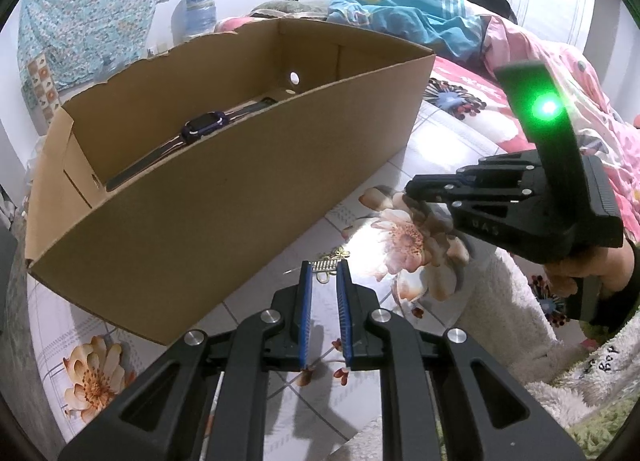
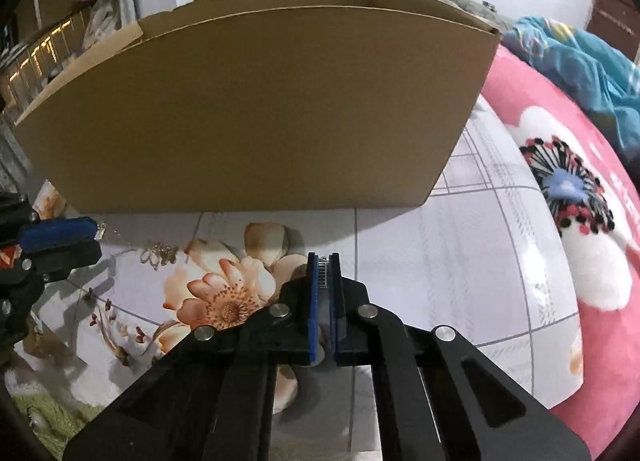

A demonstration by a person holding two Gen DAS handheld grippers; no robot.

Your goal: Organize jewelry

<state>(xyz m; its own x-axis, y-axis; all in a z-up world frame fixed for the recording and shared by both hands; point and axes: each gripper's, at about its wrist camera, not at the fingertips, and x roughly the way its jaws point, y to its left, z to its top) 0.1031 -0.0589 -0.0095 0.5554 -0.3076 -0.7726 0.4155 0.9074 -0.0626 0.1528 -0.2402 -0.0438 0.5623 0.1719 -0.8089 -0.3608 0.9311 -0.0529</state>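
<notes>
An open cardboard box stands on the flowered bedsheet. A purple smartwatch lies flat inside it. My left gripper is shut on one end of a thin gold necklace. Its chain trails over the sheet to a gold pendant in front of the box. In its own view, my right gripper is shut, with a small silvery ridged piece pinched between its blue pads. In the left wrist view it hovers to the right of the box, held by a hand.
The flowered sheet lies in front of and to the right of the box. A pink flowered quilt rises on the right. Behind it a person lies under a blue cover. A white fluffy sleeve is at lower right.
</notes>
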